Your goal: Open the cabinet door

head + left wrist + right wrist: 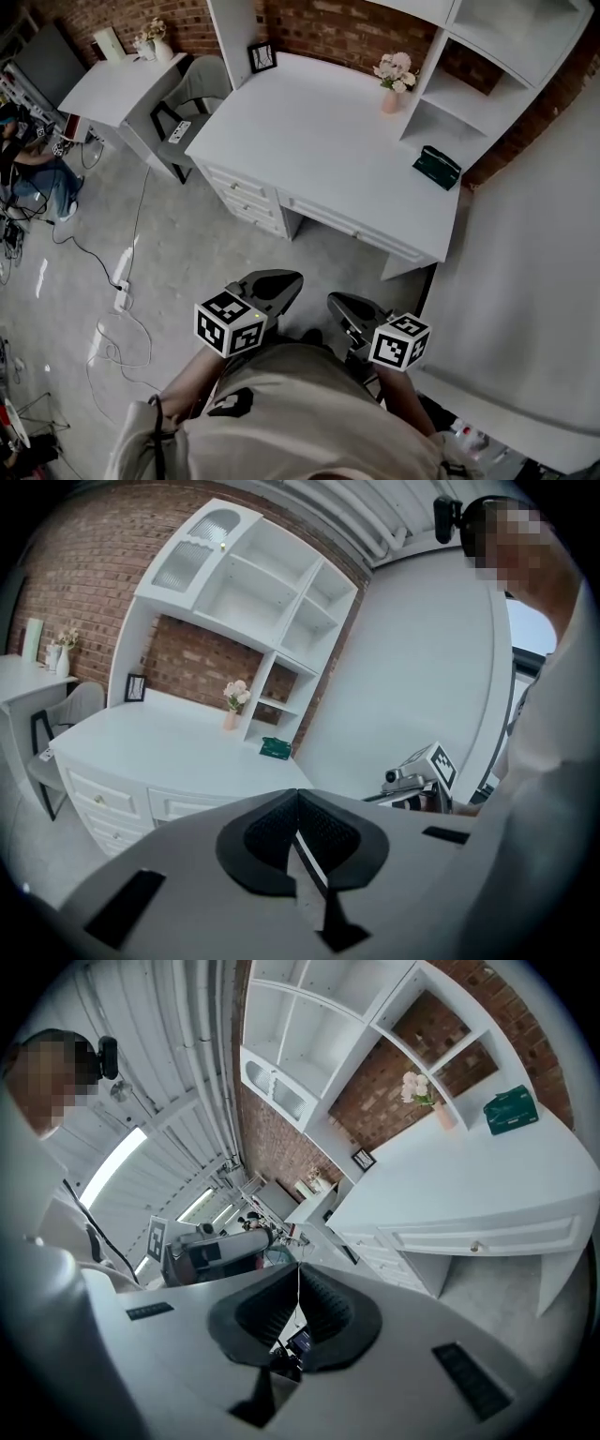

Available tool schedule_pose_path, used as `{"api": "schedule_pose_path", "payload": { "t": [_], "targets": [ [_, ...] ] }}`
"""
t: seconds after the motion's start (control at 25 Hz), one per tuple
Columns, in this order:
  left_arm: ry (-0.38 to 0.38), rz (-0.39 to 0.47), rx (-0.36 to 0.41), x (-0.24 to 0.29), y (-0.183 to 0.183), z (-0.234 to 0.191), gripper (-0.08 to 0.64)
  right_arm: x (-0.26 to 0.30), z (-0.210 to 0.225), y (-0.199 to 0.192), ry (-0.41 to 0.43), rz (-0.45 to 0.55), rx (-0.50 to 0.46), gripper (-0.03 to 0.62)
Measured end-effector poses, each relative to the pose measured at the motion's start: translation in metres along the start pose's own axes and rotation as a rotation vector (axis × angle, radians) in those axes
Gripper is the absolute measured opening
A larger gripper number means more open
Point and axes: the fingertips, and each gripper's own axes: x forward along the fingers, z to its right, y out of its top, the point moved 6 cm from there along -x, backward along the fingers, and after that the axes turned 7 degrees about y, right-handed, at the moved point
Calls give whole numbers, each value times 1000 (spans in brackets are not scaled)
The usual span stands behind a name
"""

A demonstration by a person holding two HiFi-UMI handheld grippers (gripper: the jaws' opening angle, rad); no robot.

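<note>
Nothing done yet; left gripper and right gripper are both clenched on nothing, well short of the desk; cabinet door, at the hutch's top left corner, looks closed, untouched.

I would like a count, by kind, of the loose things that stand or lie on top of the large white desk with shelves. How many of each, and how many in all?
Small black frame: 1
Vase with pink flowers: 1
Dark green flat box: 1
Total: 3
</note>
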Motion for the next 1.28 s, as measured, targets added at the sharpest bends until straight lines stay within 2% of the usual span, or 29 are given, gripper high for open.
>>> {"api": "schedule_pose_path", "payload": {
  "t": [0.08, 0.28, 0.6, 0.76, 1.28],
  "targets": [
    [16, 2, 15, 3, 4, -5, 16, 0, 3, 3, -7, 7, -6, 28],
    [22, 80, 38, 3, 26, -32, 16, 6, 15, 12, -63, 42, 4, 28],
    [-54, 98, -30, 2, 35, -85, 17, 57, 11, 33, -128, -5, -49, 28],
    [-64, 107, -47, -5, 41, -117, 17, 92, 5, 40, -137, -67, -95, 28],
    [-93, 149, -74, -32, 51, -187, 15, 163, -7, 57, -168, -109, -118, 28]
  ]
}}
